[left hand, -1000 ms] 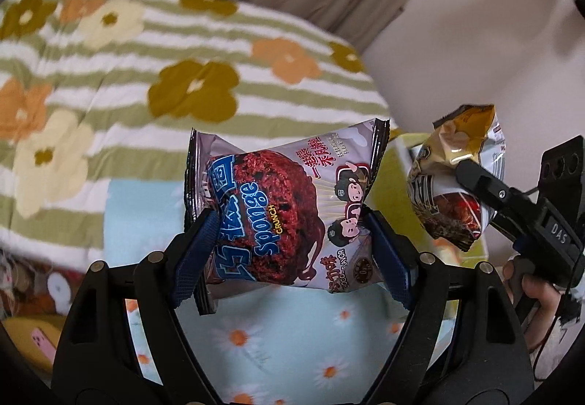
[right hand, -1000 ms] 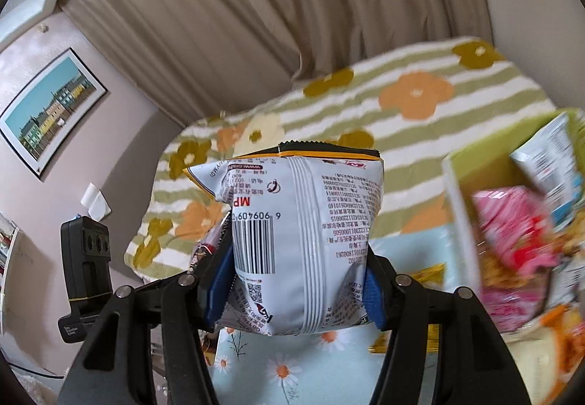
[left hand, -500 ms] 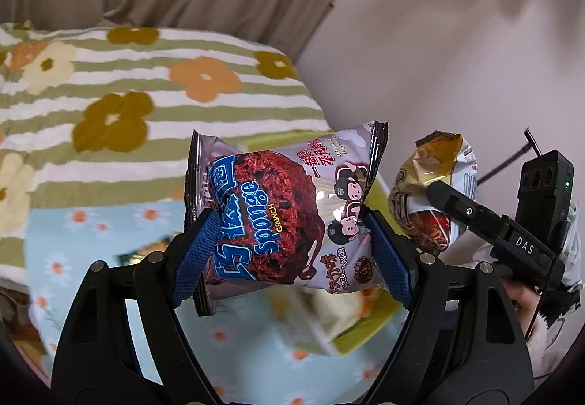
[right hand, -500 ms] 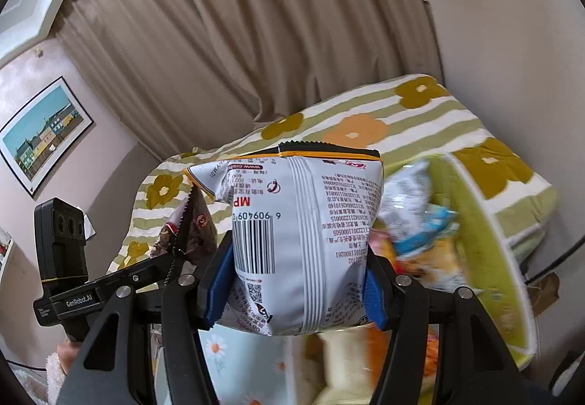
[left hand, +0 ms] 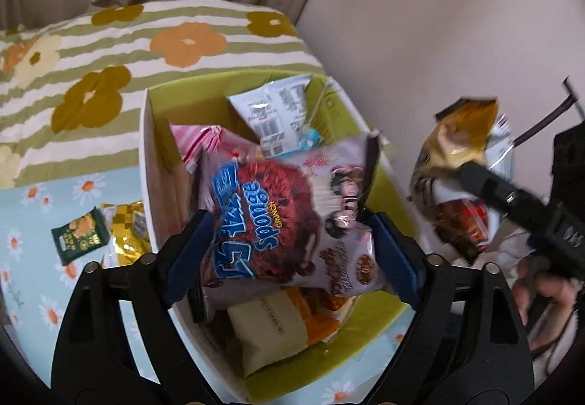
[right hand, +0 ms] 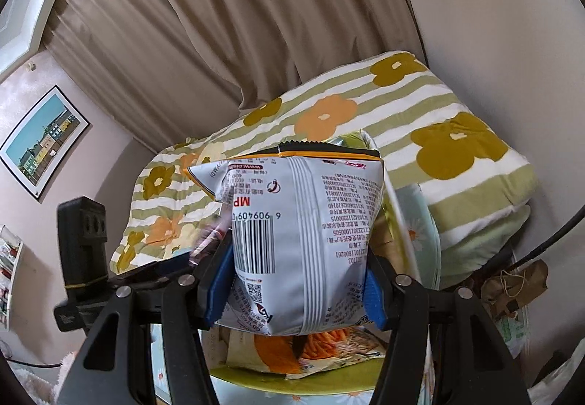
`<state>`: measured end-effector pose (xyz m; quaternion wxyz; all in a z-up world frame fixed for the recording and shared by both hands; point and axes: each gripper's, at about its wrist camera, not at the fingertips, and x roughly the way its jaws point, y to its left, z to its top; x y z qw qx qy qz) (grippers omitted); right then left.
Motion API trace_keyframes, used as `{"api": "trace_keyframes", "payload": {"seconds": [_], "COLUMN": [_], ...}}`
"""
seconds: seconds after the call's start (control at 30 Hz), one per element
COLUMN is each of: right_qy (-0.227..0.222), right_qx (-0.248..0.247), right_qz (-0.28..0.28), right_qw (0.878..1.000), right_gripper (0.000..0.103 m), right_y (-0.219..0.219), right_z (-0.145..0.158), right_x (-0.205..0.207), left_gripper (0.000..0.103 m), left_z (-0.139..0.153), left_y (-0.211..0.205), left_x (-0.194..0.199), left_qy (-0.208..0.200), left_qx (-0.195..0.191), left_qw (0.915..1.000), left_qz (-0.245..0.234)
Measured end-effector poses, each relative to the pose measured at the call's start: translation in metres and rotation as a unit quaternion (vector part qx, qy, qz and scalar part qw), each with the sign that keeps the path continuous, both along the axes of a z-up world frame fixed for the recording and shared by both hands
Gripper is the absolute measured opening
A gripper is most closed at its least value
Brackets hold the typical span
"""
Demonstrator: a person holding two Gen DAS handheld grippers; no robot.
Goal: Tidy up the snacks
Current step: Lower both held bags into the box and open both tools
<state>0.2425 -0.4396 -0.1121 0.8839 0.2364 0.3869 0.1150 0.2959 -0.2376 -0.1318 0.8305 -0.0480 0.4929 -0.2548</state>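
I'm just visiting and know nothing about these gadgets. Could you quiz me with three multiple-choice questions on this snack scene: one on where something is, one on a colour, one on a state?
1. Where is the Sponge Crunch bag?
A. above the green box
B. on the striped quilt
C. on the floor

2. What colour are the pads on the left gripper fingers?
A. red
B. blue
C. yellow

3. What is the right gripper doing?
A. hanging empty
B. holding a white barcode bag
C. holding a spoon

Answers: 1 A, snacks lie in the box right under it. 2 B, both pads show blue. 3 B, the fingers squeeze the bag's sides.
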Motion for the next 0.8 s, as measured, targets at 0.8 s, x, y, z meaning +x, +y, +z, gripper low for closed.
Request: {"api": "trace_keyframes", "payload": {"seconds": [0.8], "right_qy": [0.045], "right_qx": [-0.030], "right_qz": [0.030], "right_qw": [0.998], "right_gripper": [0.096], "right_y": [0.022], "right_z": [-0.025], "right_x": [0.064], "left_gripper": [0.102], "left_z": [0.006], "left_y": [0.056], "left_x": [-0.025], "left_qy": [0.004], "left_qx": [0.026], "left_qw": [0.9979], "left_qz": [0.060]}}
